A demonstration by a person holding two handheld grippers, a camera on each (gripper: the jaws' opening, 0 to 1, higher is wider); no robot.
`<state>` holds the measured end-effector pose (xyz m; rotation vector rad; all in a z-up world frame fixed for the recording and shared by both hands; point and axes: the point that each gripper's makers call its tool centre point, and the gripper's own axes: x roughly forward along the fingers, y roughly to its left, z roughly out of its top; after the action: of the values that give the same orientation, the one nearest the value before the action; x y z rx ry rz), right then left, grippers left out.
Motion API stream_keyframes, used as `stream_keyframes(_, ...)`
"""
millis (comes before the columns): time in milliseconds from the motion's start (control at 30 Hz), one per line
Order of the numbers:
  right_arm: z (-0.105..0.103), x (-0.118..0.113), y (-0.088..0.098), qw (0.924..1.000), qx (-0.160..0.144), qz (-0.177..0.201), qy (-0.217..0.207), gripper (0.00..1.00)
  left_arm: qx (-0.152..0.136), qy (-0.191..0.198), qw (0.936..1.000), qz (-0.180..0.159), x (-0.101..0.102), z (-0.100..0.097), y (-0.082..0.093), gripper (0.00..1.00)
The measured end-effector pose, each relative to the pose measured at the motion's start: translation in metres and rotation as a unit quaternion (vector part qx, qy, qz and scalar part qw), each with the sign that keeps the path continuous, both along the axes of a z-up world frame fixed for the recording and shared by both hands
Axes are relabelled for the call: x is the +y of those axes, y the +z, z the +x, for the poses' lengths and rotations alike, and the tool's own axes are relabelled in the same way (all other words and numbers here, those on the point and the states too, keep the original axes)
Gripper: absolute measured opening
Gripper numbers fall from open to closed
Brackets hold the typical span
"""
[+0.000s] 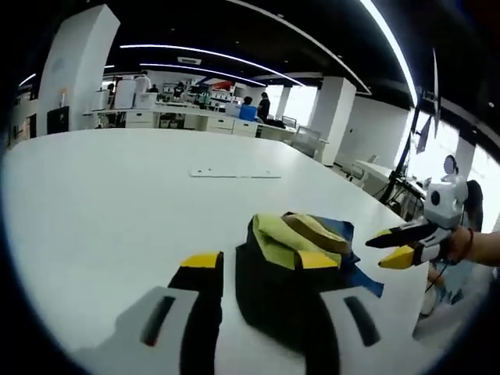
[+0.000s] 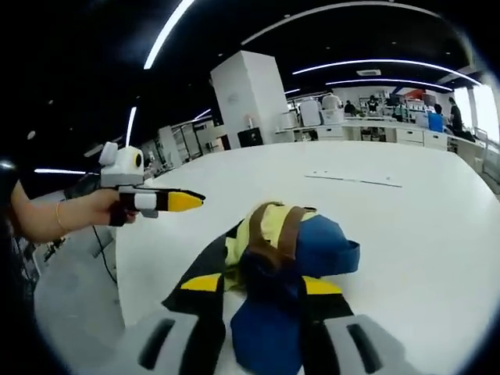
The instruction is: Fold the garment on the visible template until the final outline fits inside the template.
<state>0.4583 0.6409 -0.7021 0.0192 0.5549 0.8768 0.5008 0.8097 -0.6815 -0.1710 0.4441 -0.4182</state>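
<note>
A crumpled garment of black, yellow-green, blue and brown cloth lies in a heap on the white table. My left gripper is open just in front of the heap, and the cloth overlaps its right jaw. The right gripper, held in a hand, hovers to the right of the heap with its jaws a little apart. In the right gripper view the garment lies between the wide-open jaws of my right gripper. The left gripper hangs to the left above the table edge. A thin pale sheet lies flat farther back.
The table's edge runs close on the right of the left gripper view, with a dark stand and chairs beyond it. Floor shows past the edge in the right gripper view. Desks, pillars and people stand far at the back.
</note>
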Motion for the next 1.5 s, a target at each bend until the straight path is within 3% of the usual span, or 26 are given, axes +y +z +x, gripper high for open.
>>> stream_keyframes(233,0.010,0.003,-0.010,0.9998,0.015,0.004,-0.010,0.31,0.015,-0.002,0.9998,0.013,-0.002,0.020,-0.018,0.31)
stream_keyframes(500,0.017,0.009,-0.014,0.9989,0.029,0.026,-0.026,0.29,0.035,0.010,0.9990,-0.028,-0.006,0.046,-0.036,0.26)
stream_keyframes(767,0.019,0.016,-0.015,0.9981,0.033,0.039,-0.034,0.22,0.078,0.017,0.9962,-0.036,-0.005,0.058,-0.064,0.22)
stream_keyframes(1000,0.019,0.017,-0.011,0.9982,0.025,0.042,-0.036,0.14,0.110,0.011,0.9921,-0.059,-0.012,0.060,-0.080,0.13)
stream_keyframes(1100,0.020,0.016,-0.012,0.9983,0.023,0.040,-0.036,0.08,0.146,-0.002,0.9860,-0.081,-0.022,0.054,-0.089,0.00)
stream_keyframes(1367,0.021,0.014,-0.008,0.9980,0.023,0.046,-0.036,0.01,0.119,-0.010,0.9923,-0.031,-0.015,0.052,-0.083,0.00)
stream_keyframes(1500,0.021,0.012,-0.001,0.9979,0.020,0.051,-0.035,0.00,0.081,-0.016,0.9960,-0.032,-0.011,0.052,-0.062,0.00)
